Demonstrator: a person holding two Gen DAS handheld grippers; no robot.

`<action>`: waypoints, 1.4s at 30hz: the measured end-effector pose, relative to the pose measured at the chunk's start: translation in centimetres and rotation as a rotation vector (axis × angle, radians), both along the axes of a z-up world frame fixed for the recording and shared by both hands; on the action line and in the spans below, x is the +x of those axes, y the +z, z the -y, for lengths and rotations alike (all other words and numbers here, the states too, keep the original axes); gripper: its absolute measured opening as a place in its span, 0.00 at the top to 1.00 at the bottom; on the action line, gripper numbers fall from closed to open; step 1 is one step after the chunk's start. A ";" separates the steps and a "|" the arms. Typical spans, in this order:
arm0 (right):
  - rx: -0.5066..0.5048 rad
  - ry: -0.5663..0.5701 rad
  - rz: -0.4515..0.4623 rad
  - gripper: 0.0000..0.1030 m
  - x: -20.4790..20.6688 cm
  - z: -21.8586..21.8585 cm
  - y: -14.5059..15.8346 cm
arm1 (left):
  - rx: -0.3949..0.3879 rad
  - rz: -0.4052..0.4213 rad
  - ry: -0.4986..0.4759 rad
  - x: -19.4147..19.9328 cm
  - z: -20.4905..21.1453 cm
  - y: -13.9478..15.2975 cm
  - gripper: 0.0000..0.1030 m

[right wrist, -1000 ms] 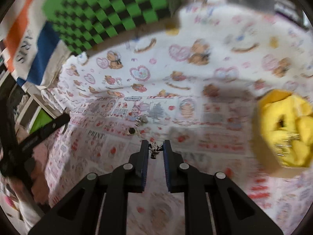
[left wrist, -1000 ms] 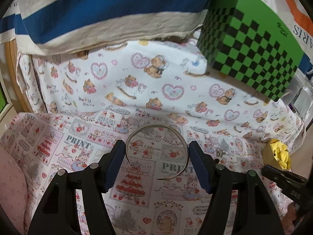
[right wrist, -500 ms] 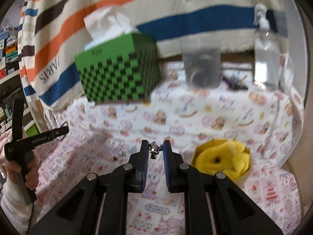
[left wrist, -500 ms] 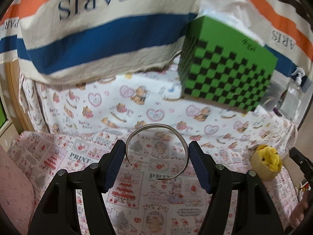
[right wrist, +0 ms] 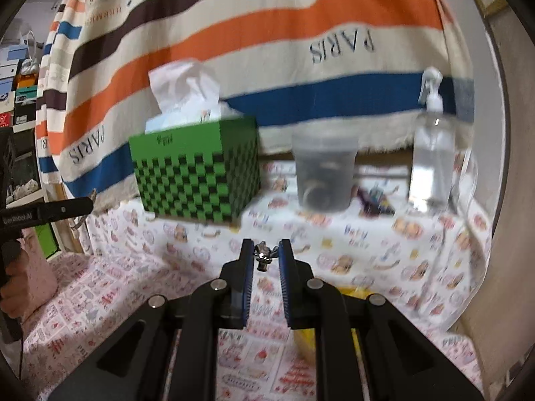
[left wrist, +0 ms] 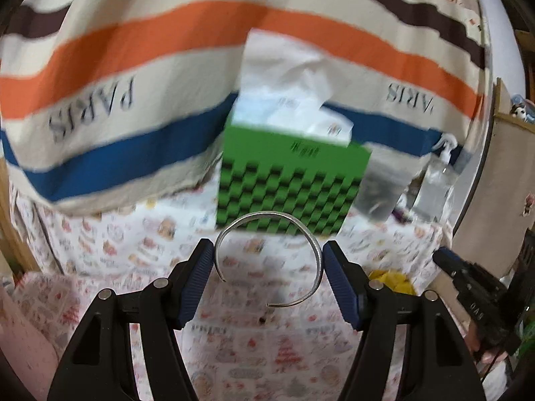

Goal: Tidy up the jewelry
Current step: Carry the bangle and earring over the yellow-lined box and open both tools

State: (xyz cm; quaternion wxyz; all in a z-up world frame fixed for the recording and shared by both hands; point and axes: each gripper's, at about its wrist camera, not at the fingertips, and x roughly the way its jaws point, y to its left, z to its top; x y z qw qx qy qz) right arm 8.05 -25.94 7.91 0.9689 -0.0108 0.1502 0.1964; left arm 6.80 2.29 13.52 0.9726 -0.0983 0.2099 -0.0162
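Observation:
In the left wrist view my left gripper [left wrist: 267,260] is shut on a thin silver open bangle [left wrist: 316,254], its two sides pressed between the blue pads, held up in the air above the patterned cloth [left wrist: 254,351]. In the right wrist view my right gripper [right wrist: 264,257] is shut on a small silver earring [right wrist: 263,254] pinched at the fingertips. A yellow holder [left wrist: 391,279] sits low on the cloth at the right; in the right wrist view only a sliver of it [right wrist: 351,290] shows under the fingers. A clear lidded tub [right wrist: 324,173] stands at the back.
A green checkered tissue box [right wrist: 197,180] stands on the raised back ledge, with a clear spray bottle [right wrist: 431,160] to the right. A striped "PARIS" towel [left wrist: 133,93] hangs behind. The other gripper's black tip [left wrist: 468,280] shows at the right edge, and a hand [right wrist: 20,284] at the left.
Both grippers have risen and tilted up; the views now take in the tissue box and the towel instead of the cloth. The bangle and the earring stay gripped.

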 end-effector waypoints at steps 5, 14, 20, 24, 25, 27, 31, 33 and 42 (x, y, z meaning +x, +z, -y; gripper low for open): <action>0.032 -0.016 0.050 0.87 -0.1 1.2 1.6 | -0.019 0.068 -0.050 0.5 2.3 3.4 0.36; 0.058 -0.062 0.070 0.87 0.2 3.0 1.6 | -0.043 0.078 -0.166 3.8 7.3 4.9 0.36; 0.074 -0.095 0.052 0.87 1.1 4.0 0.3 | -0.044 0.011 -0.225 6.2 9.5 2.0 0.36; 0.079 -0.104 0.015 0.87 1.8 4.6 -0.8 | -0.027 -0.016 -0.218 7.2 10.0 0.2 0.36; 0.075 -0.108 0.009 0.87 2.0 4.6 -1.1 | -0.029 -0.030 -0.219 7.6 10.1 -0.2 0.36; 0.066 -0.114 -0.004 0.87 2.3 4.7 -1.5 | -0.024 -0.048 -0.218 8.1 10.3 -0.9 0.36; 0.065 -0.120 -0.035 0.87 3.1 5.0 -2.3 | 0.002 -0.085 -0.224 9.0 11.3 -2.1 0.36; 0.067 -0.122 -0.062 0.87 3.6 5.3 -2.7 | 0.003 -0.105 -0.229 9.6 11.5 -2.7 0.36; 0.165 -0.141 -0.234 0.87 6.6 8.7 -5.0 | 0.038 -0.191 -0.284 12.0 14.2 -5.0 0.36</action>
